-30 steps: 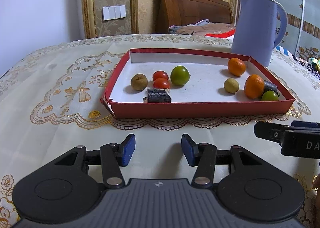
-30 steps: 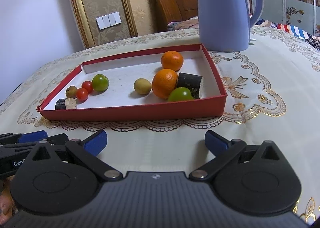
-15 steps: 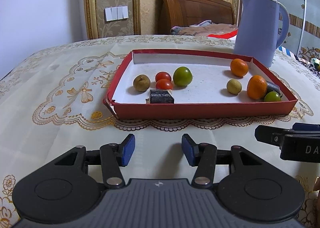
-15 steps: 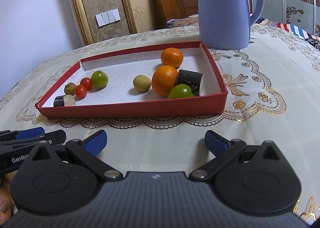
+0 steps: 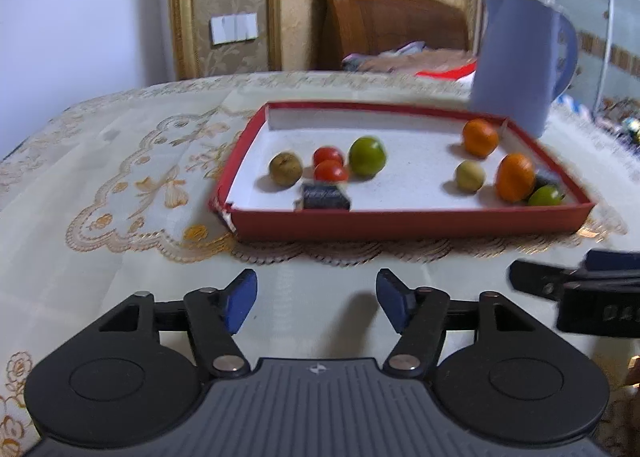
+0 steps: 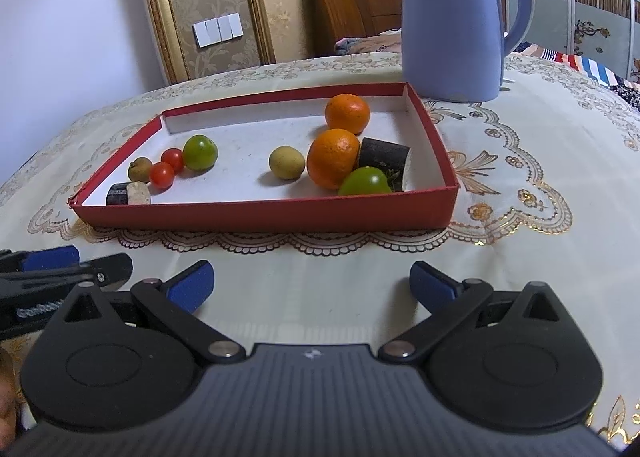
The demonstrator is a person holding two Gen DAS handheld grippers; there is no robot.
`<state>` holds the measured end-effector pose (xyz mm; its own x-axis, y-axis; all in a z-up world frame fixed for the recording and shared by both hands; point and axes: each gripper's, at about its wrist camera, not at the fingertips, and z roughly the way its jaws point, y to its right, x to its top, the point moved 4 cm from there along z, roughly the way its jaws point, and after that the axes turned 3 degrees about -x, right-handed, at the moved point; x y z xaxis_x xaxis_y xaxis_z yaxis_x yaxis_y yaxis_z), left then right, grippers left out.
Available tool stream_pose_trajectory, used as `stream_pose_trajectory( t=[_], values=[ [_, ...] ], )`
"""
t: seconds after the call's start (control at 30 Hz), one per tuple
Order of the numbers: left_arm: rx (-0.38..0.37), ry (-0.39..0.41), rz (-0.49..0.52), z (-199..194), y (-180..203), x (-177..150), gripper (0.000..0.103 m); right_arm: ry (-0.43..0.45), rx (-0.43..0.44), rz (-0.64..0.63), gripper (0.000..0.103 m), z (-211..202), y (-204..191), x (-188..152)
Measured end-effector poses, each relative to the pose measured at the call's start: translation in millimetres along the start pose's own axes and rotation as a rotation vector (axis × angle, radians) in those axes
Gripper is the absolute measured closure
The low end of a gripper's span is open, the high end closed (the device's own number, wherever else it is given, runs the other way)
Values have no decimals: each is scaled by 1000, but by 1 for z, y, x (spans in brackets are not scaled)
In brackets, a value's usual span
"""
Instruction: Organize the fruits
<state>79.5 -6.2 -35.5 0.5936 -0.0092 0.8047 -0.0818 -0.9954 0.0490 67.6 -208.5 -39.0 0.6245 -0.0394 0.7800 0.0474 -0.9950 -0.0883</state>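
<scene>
Your left tongs (image 5: 316,305) sit low over the worktop (image 5: 120,257), jaws parted to a middling gap with nothing between the blue pads (image 5: 240,303). Your right tongs (image 6: 312,287) are spread wide, also empty; their tip shows at the right edge of the left view, and the left tongs' tip shows at the left edge of the right view, so the two are side by side, both short of the tray.

The red tray (image 6: 260,213) with white floor lies ahead on the lace-patterned cloth (image 6: 520,185), all fruit inside it.

Left cluster, near the tray's left wall:
- brown-green small fruit (image 6: 139,169)
- two cherry tomatoes (image 6: 162,175), touching or nearly so
- green round fruit (image 6: 200,153), just beside the rear tomato
- dark cut piece with a pale end (image 6: 128,193), at the front wall

Right cluster:
- rear orange (image 6: 347,113), near the back right corner
- front orange (image 6: 333,158), well forward of it
- yellowish small fruit (image 6: 286,163), just left of the front orange
- second dark cut piece (image 6: 384,161), against the front orange's right side
- green fruit (image 6: 365,182) in front, touching or overlapping both in view

A blue kettle (image 6: 452,17) stands behind the tray's right rear corner, off the tray. The left view is motion-blurred
</scene>
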Motion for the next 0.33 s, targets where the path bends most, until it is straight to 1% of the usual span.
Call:
stream_pose_trajectory(
  t=[0.07,0.13,0.17,0.27,0.33],
  values=[
    [-2,29,-26,-6,-4,2,35,5,-4,-2,0,0,0,0],
    [32,77,-28,-13,-6,3,35,20,-11,-10,0,-2,-1,0],
    [37,89,-35,-17,-8,4,35,25,-16,-16,0,-3,-2,0],
    [-20,87,-45,-22,-11,2,35,26,-13,-41,0,-5,-6,-1],
    [-11,56,-18,-22,-8,-4,35,16,-21,-50,0,-6,-6,-2]
  ],
)
